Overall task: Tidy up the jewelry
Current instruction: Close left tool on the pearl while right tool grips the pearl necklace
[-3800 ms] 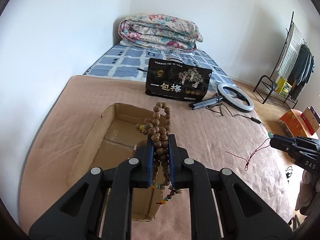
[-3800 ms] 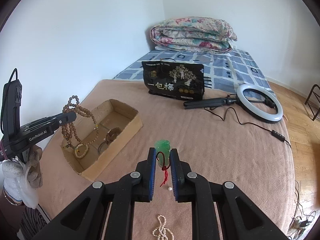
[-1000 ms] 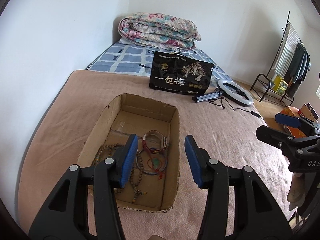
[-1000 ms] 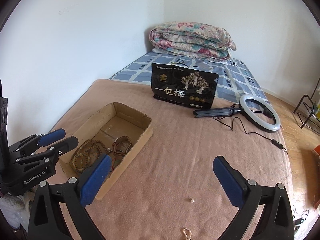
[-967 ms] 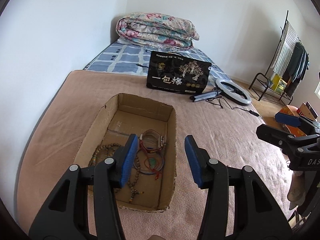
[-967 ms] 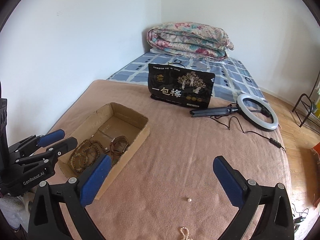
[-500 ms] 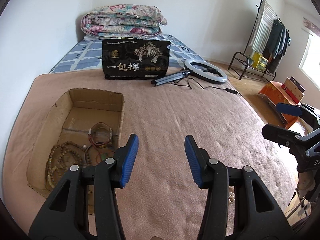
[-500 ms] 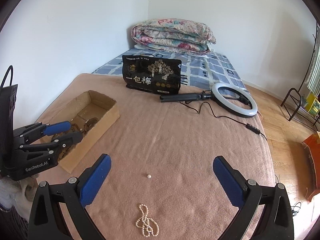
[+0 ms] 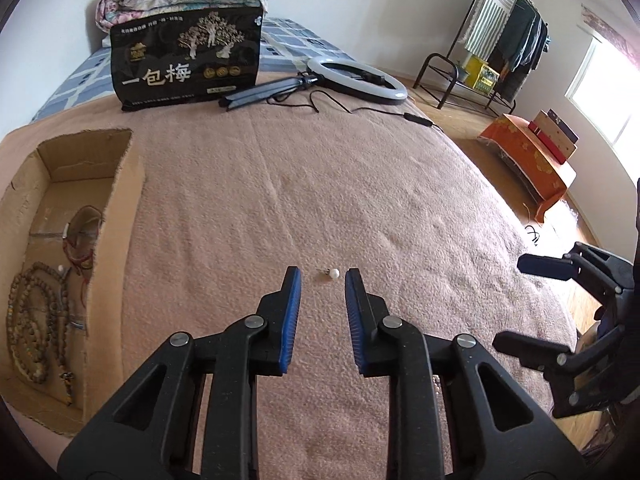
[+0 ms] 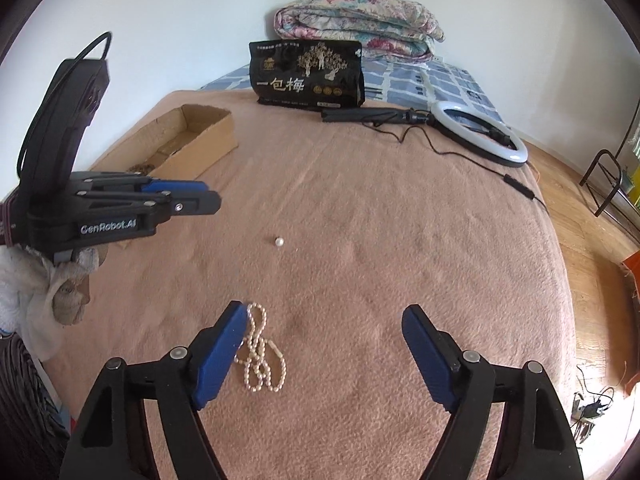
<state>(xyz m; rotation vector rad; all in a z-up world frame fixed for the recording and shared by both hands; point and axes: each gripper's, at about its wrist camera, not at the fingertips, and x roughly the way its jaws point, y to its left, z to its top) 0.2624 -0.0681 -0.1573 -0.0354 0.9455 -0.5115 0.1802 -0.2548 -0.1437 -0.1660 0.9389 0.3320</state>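
Note:
A single pearl stud [image 9: 334,274] lies on the brown blanket just ahead of my left gripper [image 9: 323,276]. Its jaws are closing with nothing pressed between the pads. A white pearl necklace [image 10: 260,356] lies bunched on the blanket beside the left finger of my right gripper [image 10: 325,312]. Those jaws are wide and closing, not touching the necklace. The same pearl stud [image 10: 279,241] shows farther ahead in the right wrist view. The cardboard box [image 9: 124,216] at the left holds a wooden bead necklace [image 9: 28,320] and cord bracelets [image 9: 80,240].
A black printed bag [image 9: 186,56], a ring light [image 9: 356,76] with its cable, and a folded quilt [image 10: 356,20] sit at the far end of the bed. A clothes rack [image 9: 500,40] and an orange box [image 9: 528,156] stand on the floor at the right.
Both grippers swung right, away from the box, and sank toward the blanket. The pearl stud and the pearl necklace came close in view. Both pairs of jaws narrowed.

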